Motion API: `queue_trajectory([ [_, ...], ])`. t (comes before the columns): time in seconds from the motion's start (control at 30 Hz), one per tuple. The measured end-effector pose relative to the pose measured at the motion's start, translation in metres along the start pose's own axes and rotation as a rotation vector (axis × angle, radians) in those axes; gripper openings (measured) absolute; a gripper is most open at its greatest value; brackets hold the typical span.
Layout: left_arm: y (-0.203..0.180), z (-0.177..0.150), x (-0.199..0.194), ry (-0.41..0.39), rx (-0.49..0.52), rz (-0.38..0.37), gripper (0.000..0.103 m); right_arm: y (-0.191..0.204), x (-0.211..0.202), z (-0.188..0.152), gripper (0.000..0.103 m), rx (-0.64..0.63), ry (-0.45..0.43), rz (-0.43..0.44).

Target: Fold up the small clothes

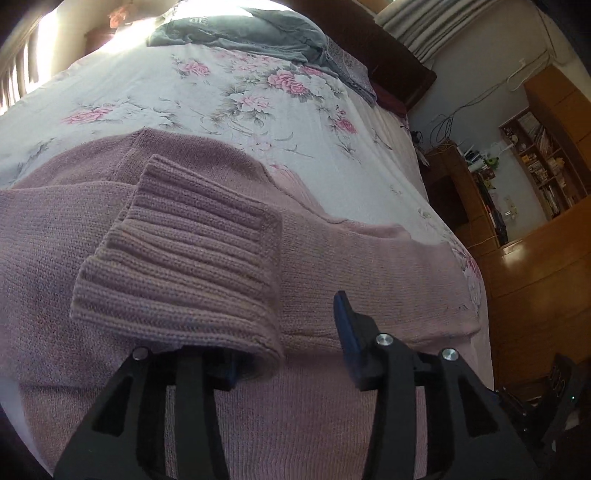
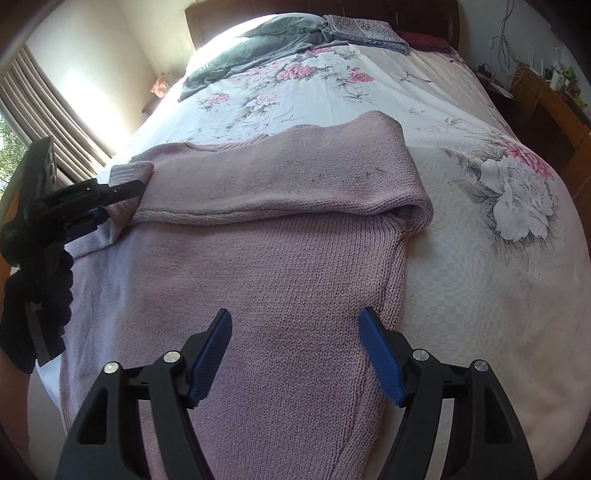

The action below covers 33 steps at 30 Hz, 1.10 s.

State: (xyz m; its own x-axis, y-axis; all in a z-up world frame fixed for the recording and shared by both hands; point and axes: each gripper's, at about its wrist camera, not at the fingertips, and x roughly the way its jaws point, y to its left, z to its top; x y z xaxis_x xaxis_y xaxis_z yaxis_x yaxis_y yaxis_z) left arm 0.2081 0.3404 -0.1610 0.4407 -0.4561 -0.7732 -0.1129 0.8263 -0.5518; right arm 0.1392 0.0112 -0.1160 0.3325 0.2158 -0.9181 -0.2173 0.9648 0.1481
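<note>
A pink knitted sweater (image 2: 280, 266) lies spread on the floral bed sheet (image 2: 480, 229). One sleeve (image 2: 280, 177) is folded across its chest toward the left. In the left wrist view the ribbed cuff (image 1: 184, 258) of that sleeve drapes over my left gripper's (image 1: 288, 354) left finger and hides its tip. The right finger (image 1: 349, 332) stands well apart from it, so the jaws are open. The right wrist view shows the left gripper (image 2: 118, 201) at the cuff (image 2: 129, 171). My right gripper (image 2: 295, 350) hovers open over the sweater's body near its right side seam, holding nothing.
A grey garment (image 2: 266, 44) and a folded patterned cloth (image 2: 365, 29) lie at the head of the bed. The wooden headboard (image 1: 391, 55) is behind them. Wooden cabinets and a bookshelf (image 1: 543, 166) stand right of the bed, and a curtained window (image 2: 44, 96) is on the left.
</note>
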Motion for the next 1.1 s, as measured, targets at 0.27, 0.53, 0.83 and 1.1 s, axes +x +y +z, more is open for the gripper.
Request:
queue_trajectory([
  [0.27, 0.042, -0.052, -0.095, -0.037, 0.009, -0.137, 0.066, 0.03, -0.001, 0.036, 0.073, -0.017, 0.002, 0.093],
  [0.53, 0.121, -0.096, -0.135, -0.124, -0.173, -0.028, 0.065, 0.127, 0.054, 0.097, 0.072, -0.06, 0.117, 0.325],
  [0.83, 0.152, -0.104, -0.181, -0.223, -0.233, 0.077, 0.065, 0.172, 0.125, 0.121, 0.016, 0.012, 0.254, 0.432],
  [1.1, 0.142, -0.09, -0.178, -0.249, -0.237, 0.064, 0.065, 0.127, 0.041, 0.138, 0.014, -0.005, 0.057, 0.489],
])
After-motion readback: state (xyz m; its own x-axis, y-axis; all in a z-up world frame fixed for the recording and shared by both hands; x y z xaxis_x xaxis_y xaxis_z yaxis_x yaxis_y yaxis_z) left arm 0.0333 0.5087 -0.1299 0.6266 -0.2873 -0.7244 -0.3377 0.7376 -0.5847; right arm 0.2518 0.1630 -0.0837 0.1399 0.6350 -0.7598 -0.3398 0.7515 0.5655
